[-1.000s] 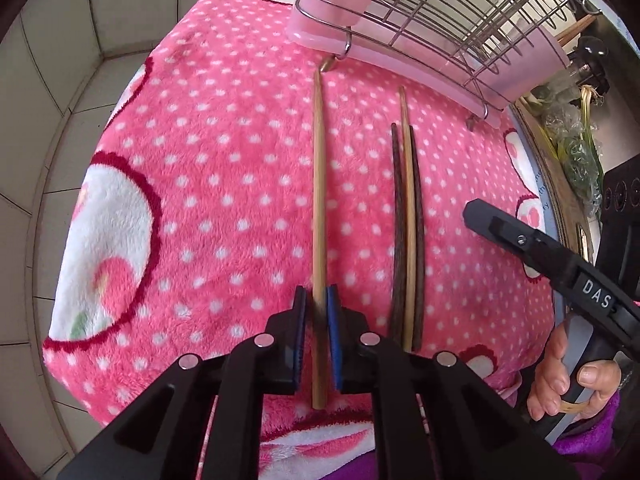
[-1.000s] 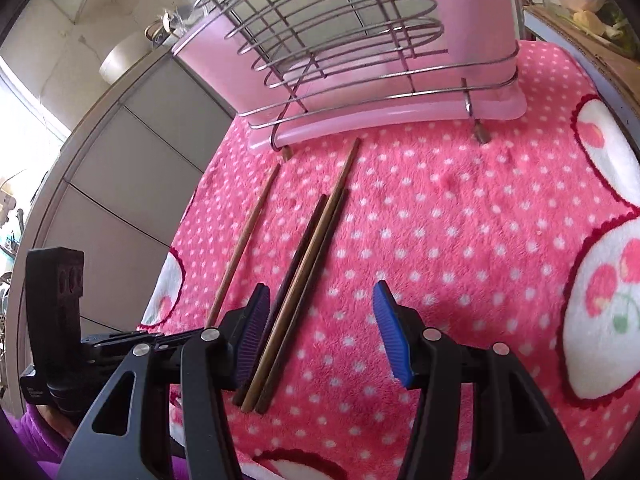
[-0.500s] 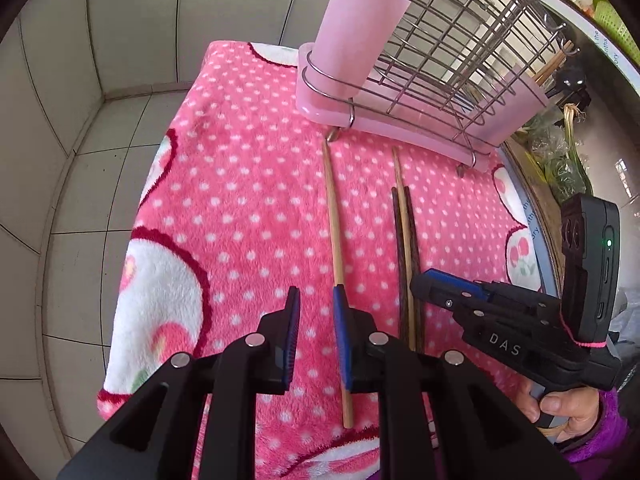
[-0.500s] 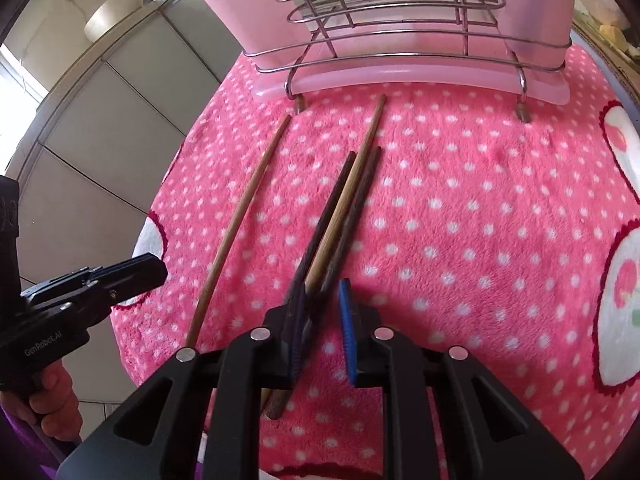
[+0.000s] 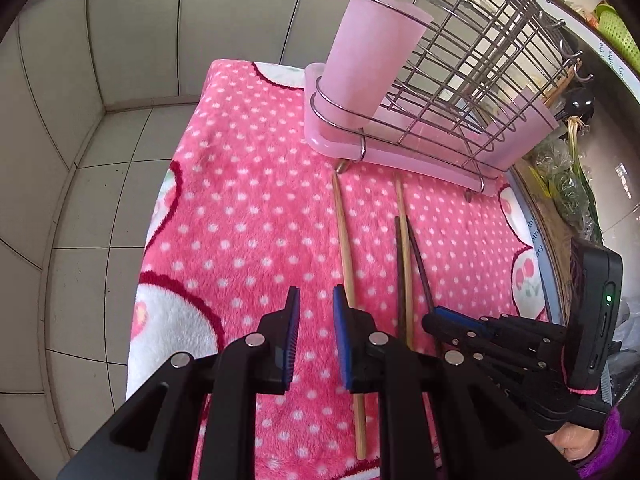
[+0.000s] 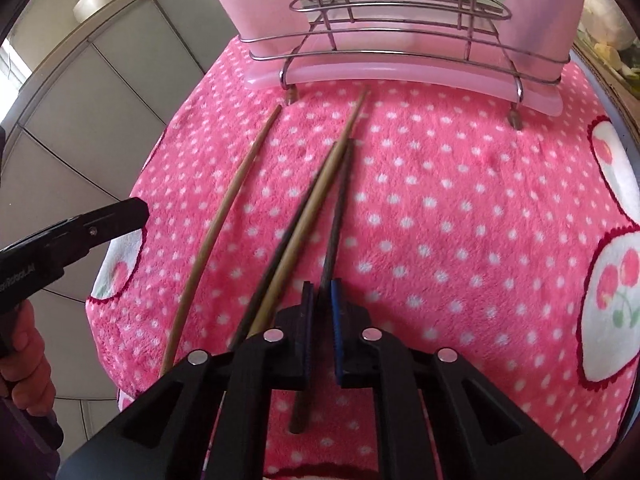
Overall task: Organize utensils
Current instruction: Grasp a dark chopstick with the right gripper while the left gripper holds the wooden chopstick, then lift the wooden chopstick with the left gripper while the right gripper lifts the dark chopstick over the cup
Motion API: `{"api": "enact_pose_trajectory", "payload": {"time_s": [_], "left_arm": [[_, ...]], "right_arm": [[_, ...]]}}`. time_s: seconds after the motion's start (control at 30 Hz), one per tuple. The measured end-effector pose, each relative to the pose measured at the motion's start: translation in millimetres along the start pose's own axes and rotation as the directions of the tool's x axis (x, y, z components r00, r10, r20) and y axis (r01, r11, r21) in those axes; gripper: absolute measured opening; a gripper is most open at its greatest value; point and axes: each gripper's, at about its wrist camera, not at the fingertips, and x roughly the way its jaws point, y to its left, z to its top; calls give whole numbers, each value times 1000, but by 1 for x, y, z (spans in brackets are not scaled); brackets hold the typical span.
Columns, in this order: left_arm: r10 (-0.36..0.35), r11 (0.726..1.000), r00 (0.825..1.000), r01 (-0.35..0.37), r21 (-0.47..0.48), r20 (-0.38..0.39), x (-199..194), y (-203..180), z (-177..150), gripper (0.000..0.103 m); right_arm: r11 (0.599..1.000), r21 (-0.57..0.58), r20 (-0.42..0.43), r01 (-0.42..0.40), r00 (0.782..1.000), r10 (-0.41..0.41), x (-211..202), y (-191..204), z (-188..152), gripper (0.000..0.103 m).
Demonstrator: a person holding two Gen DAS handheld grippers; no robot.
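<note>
Several chopsticks lie on a pink dotted towel [image 5: 248, 208] in front of a wire rack [image 5: 460, 80] with a pink tray. My left gripper [image 5: 316, 314] hovers open, nothing between its blue pads. A light chopstick [image 5: 346, 256] lies just right of the right pad. My right gripper [image 6: 322, 294] is shut on a dark chopstick [image 6: 340, 200], whose near end sticks out beneath the jaws. Beside it to the left lie another light chopstick [image 6: 316, 196] and a second dark chopstick [image 6: 280, 248]. In the left wrist view the right gripper [image 5: 438, 316] pinches the dark chopstick [image 5: 420, 264].
A pink cup [image 5: 368, 56] stands in the rack's left end. The towel's left edge drops to a tiled floor [image 5: 92, 208]. Greens [image 5: 568, 184] lie right of the rack. The left gripper [image 6: 128, 212], held by a hand [image 6: 24, 348], shows at the left of the right wrist view.
My left gripper came off the light chopstick, rose and shifted left; the stick stays on the towel. My right gripper shut on the rightmost dark chopstick, which swung apart from its neighbours.
</note>
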Motion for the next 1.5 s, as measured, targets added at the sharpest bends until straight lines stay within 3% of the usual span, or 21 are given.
{"api": "enact_pose_trajectory", "payload": {"time_s": [0.23,0.37,0.43,0.47,0.5,0.57,0.63,0.73,0.83,0.93,1.0,1.07,1.3,1.5], "left_arm": [[-8,999,999,10,40,-50,29,-22,35,15],[48,997,994,-42,59,-93,54,-35,51,15],[82,995,990,-73,74,-113,65,-38,55,15],[103,993,987,-94,75,-122,70,-38,57,15],[116,992,984,-107,74,-133,75,-38,58,15],[127,991,979,-117,71,-161,84,-36,60,15],[126,992,976,-119,49,-178,91,-33,62,15],[132,991,974,-126,46,-183,93,-32,67,6],[115,993,976,-111,31,-186,91,-28,70,5],[89,996,983,-86,24,-158,78,-25,71,5],[63,998,989,-60,24,-137,65,-25,70,5],[49,998,993,-46,32,-106,49,-24,68,5],[-14,998,999,12,61,29,-6,-24,65,5],[-62,997,984,53,60,168,-48,-35,53,5]], "right_arm": [[994,113,-1,15,1000,-15,-23,-50,-13,6],[994,108,-32,-17,999,21,-24,-58,-19,7],[994,102,-38,-48,998,52,-28,-61,-18,11],[993,103,-33,-61,997,65,-31,-64,-16,19],[992,103,-21,-71,997,73,-36,-65,-13,28],[993,95,10,-73,997,73,-42,-68,-3,32],[994,76,18,-75,997,74,-43,-67,11,32],[999,32,14,-39,999,38,-33,-61,31,32],[1000,11,-22,-16,1000,16,-17,-57,47,32],[1000,6,-45,10,999,-9,-1,-58,57,31],[1000,-3,-42,25,999,-25,4,-57,61,14],[999,-1,-38,41,998,-41,8,-59,63,6],[999,42,68,-17,998,14,-20,-69,49,4],[995,44,252,-91,965,78,-75,-74,25,4]]}}
